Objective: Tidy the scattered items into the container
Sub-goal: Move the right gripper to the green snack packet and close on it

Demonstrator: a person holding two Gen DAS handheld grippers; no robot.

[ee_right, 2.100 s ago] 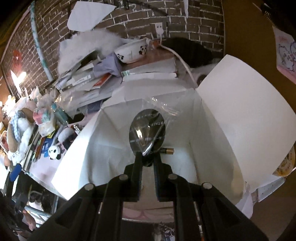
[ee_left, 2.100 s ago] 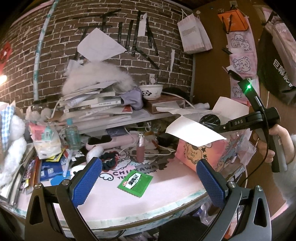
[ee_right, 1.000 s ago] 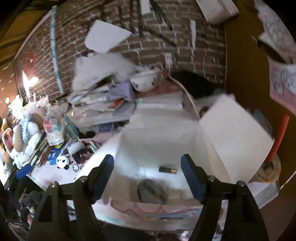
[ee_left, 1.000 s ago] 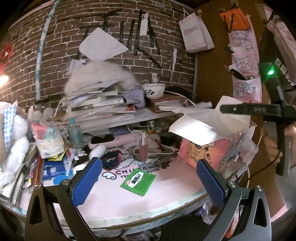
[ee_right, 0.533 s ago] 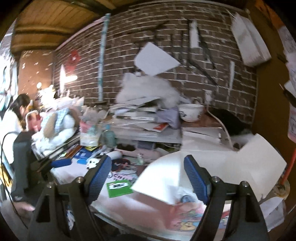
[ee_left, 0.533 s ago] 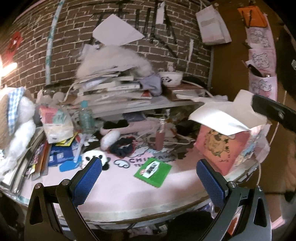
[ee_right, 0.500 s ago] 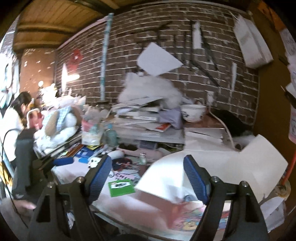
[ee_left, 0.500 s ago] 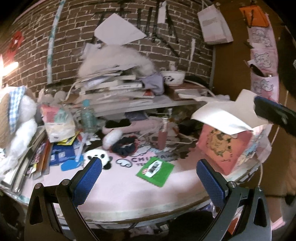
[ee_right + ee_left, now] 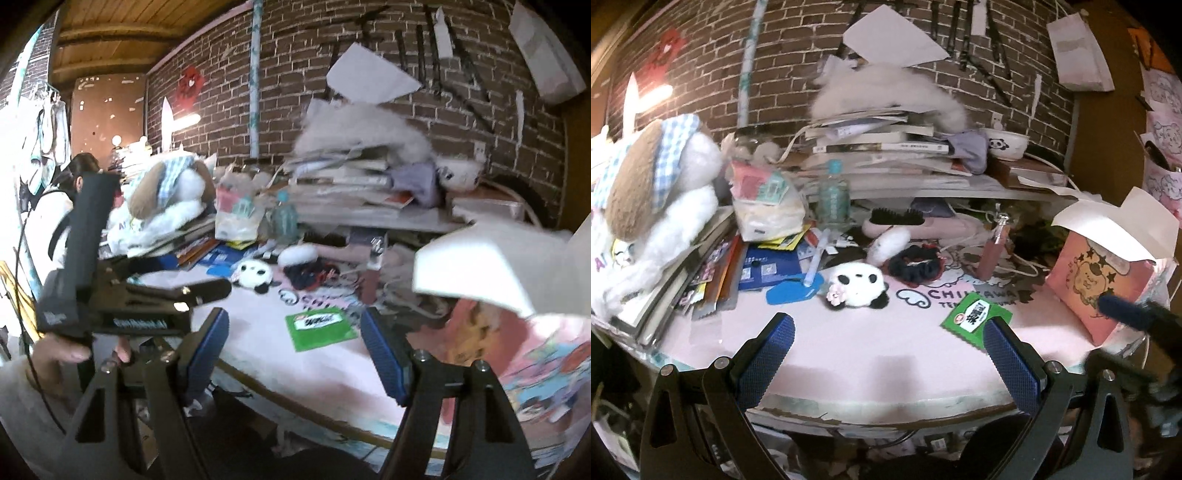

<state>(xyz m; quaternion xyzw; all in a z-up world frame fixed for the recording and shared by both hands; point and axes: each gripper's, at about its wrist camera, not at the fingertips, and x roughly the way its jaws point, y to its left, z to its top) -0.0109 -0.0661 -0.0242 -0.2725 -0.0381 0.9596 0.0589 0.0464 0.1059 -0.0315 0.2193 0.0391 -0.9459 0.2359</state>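
Both grippers' [image 9: 886, 354] [image 9: 293, 350] ribbed blue pads apart, empty; flat green sachet [image 9: 977, 319] beyond.

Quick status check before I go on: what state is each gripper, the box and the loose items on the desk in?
left gripper: open, empty
right gripper: open, empty, jaws just closing slightly
pink box: upright, flaps open
green packet: flat on the pink mat
panda plush: lying on the mat
scrunchie: on the mat
pink bottle: upright
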